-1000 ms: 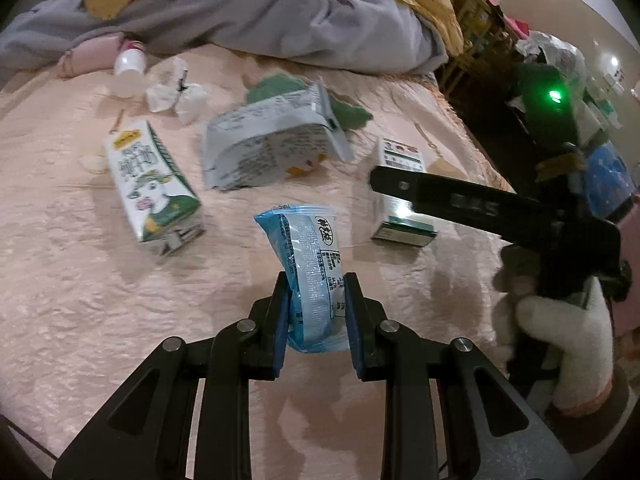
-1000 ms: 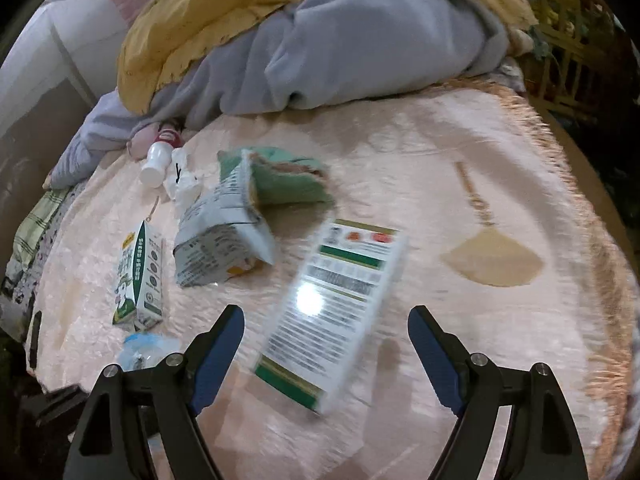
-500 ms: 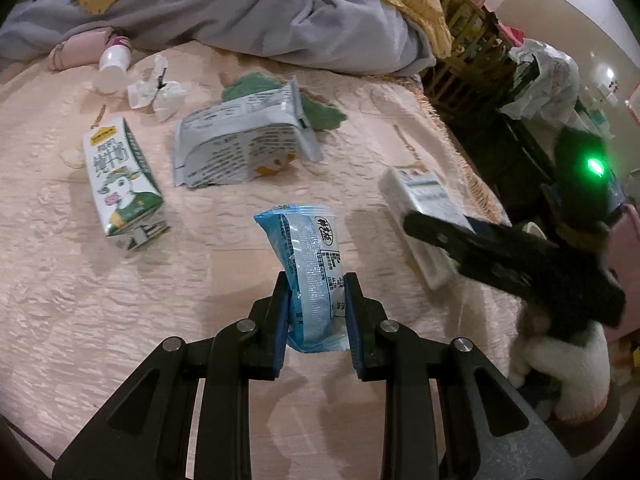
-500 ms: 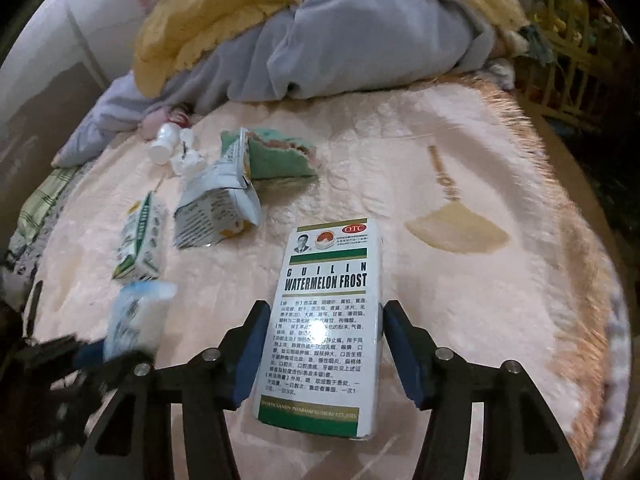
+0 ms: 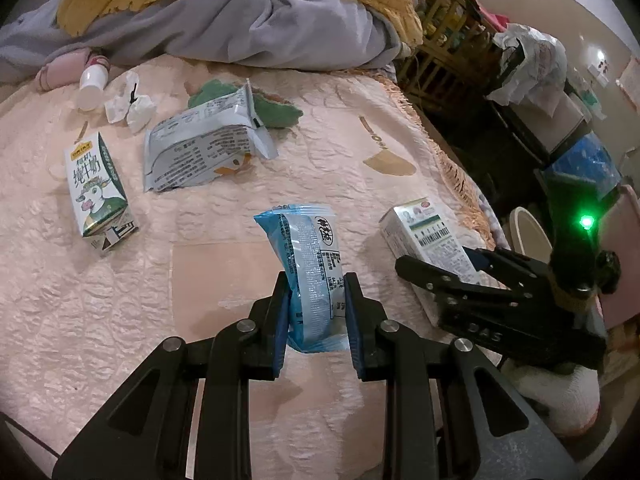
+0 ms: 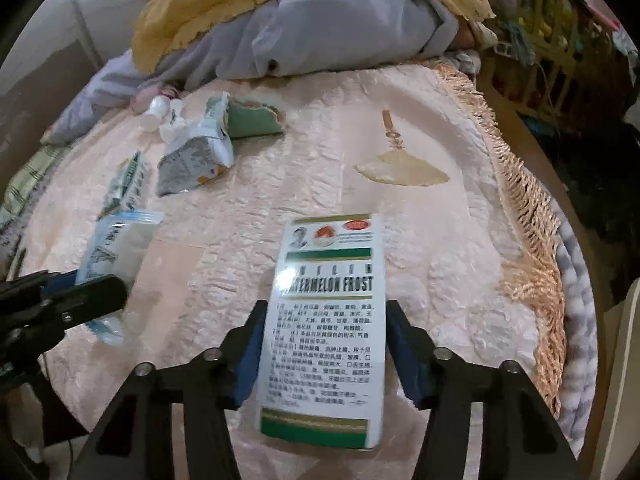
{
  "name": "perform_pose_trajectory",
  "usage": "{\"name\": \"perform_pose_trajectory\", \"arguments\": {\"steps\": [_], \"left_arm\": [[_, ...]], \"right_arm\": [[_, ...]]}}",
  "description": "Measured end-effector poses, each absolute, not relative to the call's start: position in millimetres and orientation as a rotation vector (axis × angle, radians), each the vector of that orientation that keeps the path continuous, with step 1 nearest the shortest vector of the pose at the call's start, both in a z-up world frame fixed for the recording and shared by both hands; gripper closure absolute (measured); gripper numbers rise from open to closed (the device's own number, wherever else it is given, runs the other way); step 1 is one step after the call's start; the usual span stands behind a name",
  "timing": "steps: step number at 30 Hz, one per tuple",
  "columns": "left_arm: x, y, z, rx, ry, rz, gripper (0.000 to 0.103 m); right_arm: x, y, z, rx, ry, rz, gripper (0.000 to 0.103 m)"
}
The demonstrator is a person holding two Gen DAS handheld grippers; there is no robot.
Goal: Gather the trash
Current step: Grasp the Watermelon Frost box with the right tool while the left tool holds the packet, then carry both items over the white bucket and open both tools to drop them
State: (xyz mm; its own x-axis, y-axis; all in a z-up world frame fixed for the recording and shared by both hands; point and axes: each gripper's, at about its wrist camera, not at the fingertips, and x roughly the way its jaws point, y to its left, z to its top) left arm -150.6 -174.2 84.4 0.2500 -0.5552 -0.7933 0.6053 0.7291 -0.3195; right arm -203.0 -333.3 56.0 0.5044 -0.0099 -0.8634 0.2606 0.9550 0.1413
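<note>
My left gripper [image 5: 316, 312] is shut on a blue snack wrapper [image 5: 308, 256], held above the pink bedspread [image 5: 120, 300]. My right gripper [image 6: 322, 344] is shut on a white and green medicine box [image 6: 328, 320] marked "Watermelon Frost"; the box also shows in the left wrist view [image 5: 428, 240]. On the bed lie a milk carton [image 5: 96, 188], a grey snack bag [image 5: 204, 148], crumpled white paper [image 5: 130, 104] and a small white bottle [image 5: 92, 82]. The left gripper with its wrapper [image 6: 116, 248] shows at the left of the right wrist view.
A heap of grey and yellow blankets [image 5: 240, 20] lies along the far side of the bed. A green cloth [image 5: 276, 110] sits behind the grey bag. The fringed bed edge [image 6: 528, 248] runs down the right. Shelving and clutter [image 5: 540, 80] stand beyond it.
My right gripper closed on the medicine box and drew it back toward the bed's right edge. My left gripper kept its hold on the blue wrapper.
</note>
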Motion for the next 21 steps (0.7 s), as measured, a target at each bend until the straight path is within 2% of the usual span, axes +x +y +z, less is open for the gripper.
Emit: {"name": "perform_pose_trajectory", "arguments": {"steps": [13, 21], "left_arm": [[-179, -237, 107, 0.123, 0.999, -0.888, 0.08], [-204, -295, 117, 0.183, 0.975, -0.986, 0.08]], "right_arm": [[-277, -382, 112, 0.389, 0.851, -0.208, 0.05], [-324, -430, 127, 0.441, 0.798, -0.329, 0.051]]}}
